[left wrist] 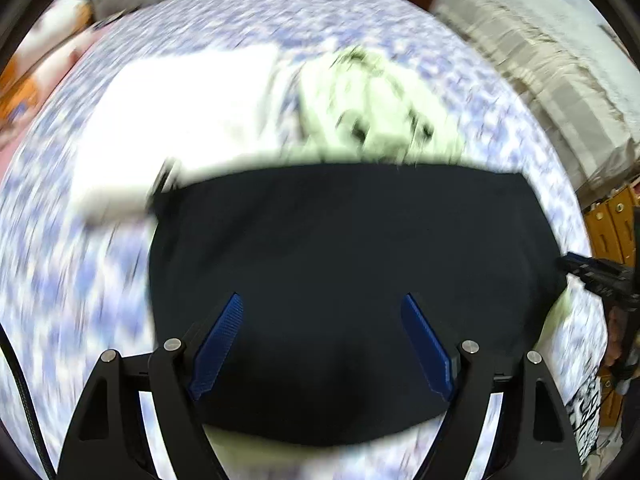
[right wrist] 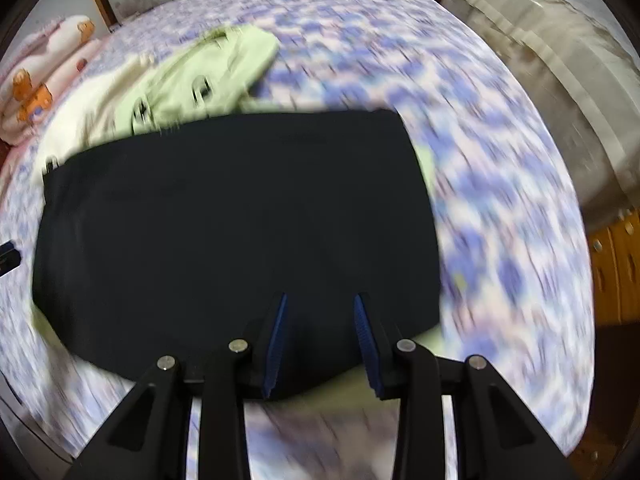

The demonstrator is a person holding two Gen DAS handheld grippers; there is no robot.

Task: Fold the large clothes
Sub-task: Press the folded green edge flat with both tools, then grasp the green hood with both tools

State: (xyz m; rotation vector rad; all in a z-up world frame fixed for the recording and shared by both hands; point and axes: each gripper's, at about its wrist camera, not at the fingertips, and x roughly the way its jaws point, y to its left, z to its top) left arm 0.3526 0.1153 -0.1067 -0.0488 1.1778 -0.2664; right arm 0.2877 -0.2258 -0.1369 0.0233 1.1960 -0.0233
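1. Two hand-held grippers hang over a dark navy garment (left wrist: pixel 352 264) folded flat into a broad rectangle on a bed w/ a blue-and-white floral sheet (left wrist: pixel 60 280); both views are motion-blurred
2. Left gripper (left wrist: pixel 322 344): jaws spread wide, blue pads (left wrist: pixel 218 348) well apart, nothing between them; dark cloth lies below, fills the view centre to 6 o'clock
3. Right gripper (right wrist: pixel 320 346): jaws partly open, narrow gap, pads (right wrist: pixel 366 344) clear of any fabric; it shows at the 3 o'clock edge of the left view, by the garment's side
4. Right view: dark garment (right wrist: pixel 224 220) spans centre to 9 o'clock, its near edge under the fingers
5. Pale green garment (right wrist: pixel 208 76) w/ dark print lies crumpled just beyond the dark one, at 11 o'clock; whether they touch can't be told through the blur
6. White folded cloth (left wrist: pixel 180 120) sits at 10 o'clock in left view, beside the green piece
7. Grey-beige striped bedding (right wrist: pixel 552 92) is heaped at 2 o'clock; pink cartoon-print item (right wrist: pixel 44 80) at 10 o'clock
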